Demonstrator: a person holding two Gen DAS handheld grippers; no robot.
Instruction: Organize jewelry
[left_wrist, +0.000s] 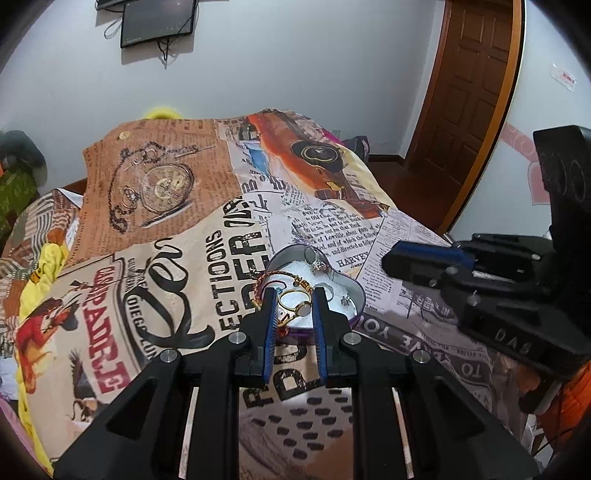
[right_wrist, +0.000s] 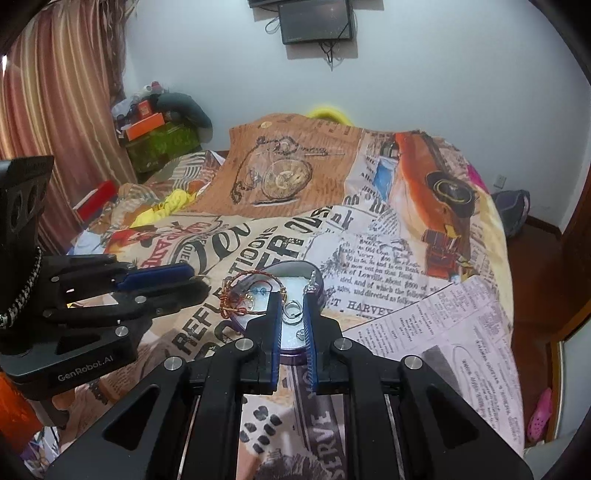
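Resting between the left hand-held gripper (left_wrist: 294, 295) fingertips: gold ring (left_wrist: 295, 303).

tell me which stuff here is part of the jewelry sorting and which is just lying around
Part of the job:
heart-shaped tin
gold ring
red cord bracelet
silver ring
left gripper, right gripper, both open over the tin

Just lying about:
newspaper-print bedspread
wall monitor
orange box
pink shoe

I see a bed w/ newsprint-collage bedspread (left_wrist: 173, 236), dark wall monitor (right_wrist: 316, 22) above, striped curtain (right_wrist: 55, 110) on the left, brown wooden door (left_wrist: 476, 81) on the right, green box (right_wrist: 162, 147) w/ clutter nr the curtain.
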